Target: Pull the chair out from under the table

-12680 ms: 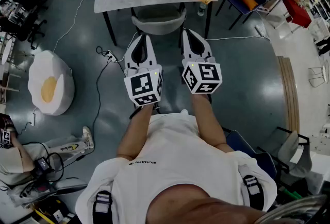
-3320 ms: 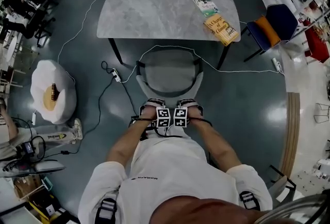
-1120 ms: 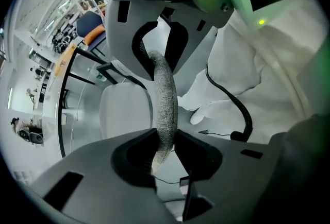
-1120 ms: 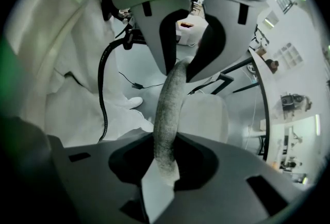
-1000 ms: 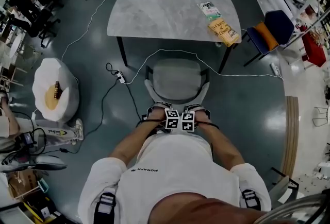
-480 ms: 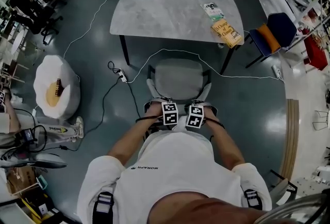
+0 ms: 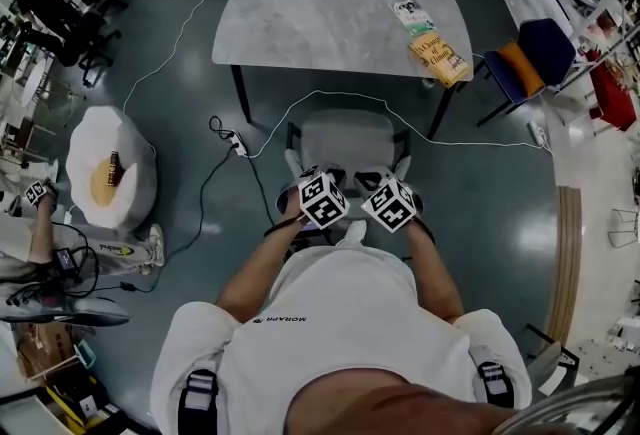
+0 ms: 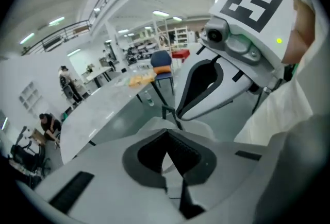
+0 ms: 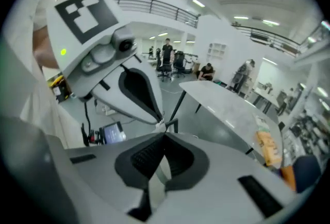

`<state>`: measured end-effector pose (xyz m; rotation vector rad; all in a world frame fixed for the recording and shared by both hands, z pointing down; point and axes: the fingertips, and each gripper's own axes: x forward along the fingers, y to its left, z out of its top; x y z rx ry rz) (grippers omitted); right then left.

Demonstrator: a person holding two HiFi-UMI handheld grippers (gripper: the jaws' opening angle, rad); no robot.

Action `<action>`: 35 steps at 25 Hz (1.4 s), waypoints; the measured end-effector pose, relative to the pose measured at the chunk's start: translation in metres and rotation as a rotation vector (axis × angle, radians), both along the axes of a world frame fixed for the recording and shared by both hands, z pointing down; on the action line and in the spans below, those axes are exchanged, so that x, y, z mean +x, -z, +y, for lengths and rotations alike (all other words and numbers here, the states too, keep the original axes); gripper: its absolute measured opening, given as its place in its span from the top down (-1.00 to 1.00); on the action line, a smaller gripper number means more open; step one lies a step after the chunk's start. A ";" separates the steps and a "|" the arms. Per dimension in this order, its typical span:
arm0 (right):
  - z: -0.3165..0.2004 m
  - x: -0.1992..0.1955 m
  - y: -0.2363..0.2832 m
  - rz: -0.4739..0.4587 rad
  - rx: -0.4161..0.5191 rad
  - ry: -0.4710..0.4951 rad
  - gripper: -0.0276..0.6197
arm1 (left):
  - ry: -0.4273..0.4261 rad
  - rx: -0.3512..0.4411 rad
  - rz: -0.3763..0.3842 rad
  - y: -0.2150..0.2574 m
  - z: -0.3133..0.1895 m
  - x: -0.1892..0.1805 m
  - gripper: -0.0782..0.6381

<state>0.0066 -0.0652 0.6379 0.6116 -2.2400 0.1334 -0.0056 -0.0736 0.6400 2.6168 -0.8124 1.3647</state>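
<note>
The grey chair (image 7: 348, 138) stands clear of the grey marble table (image 7: 330, 18), its back towards me. My left gripper (image 7: 312, 175) and right gripper (image 7: 375, 177) hang side by side just above the chair's backrest, touching nothing that I can see. Both have just been closing and now stand shut, with nothing between the jaws. In the left gripper view the shut left gripper (image 8: 166, 138) faces the table (image 8: 98, 112), with the right gripper (image 8: 198, 89) beside it. In the right gripper view the shut right gripper (image 9: 164, 138) shows the left gripper (image 9: 136, 89) and the table (image 9: 227, 102).
Two books (image 7: 438, 58) lie on the table's right end. A white cable (image 7: 330, 100) runs across the floor behind the chair to a power strip (image 7: 238, 149). A white egg-shaped beanbag (image 7: 110, 178) sits left, a blue chair (image 7: 530, 58) right. People sit far left.
Both grippers have risen off the chair's backrest and come towards me, rolling so their marker cubes face up and look larger. The chair stays put.
</note>
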 end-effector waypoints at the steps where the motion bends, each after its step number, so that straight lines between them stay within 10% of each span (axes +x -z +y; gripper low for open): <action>1: -0.007 -0.001 0.011 -0.061 -0.009 -0.061 0.88 | 0.040 0.022 0.027 0.009 -0.006 -0.001 0.77; 9: -0.045 0.004 0.083 -0.251 0.119 -0.310 0.88 | 0.226 0.119 0.255 0.078 -0.039 0.001 0.78; 25: -0.059 0.008 0.216 -0.574 0.381 -0.488 0.87 | 0.484 0.331 0.654 0.211 -0.054 -0.015 0.77; 35: -0.052 0.017 0.231 -0.609 0.430 -0.510 0.88 | 0.470 0.391 0.700 0.227 -0.044 -0.006 0.77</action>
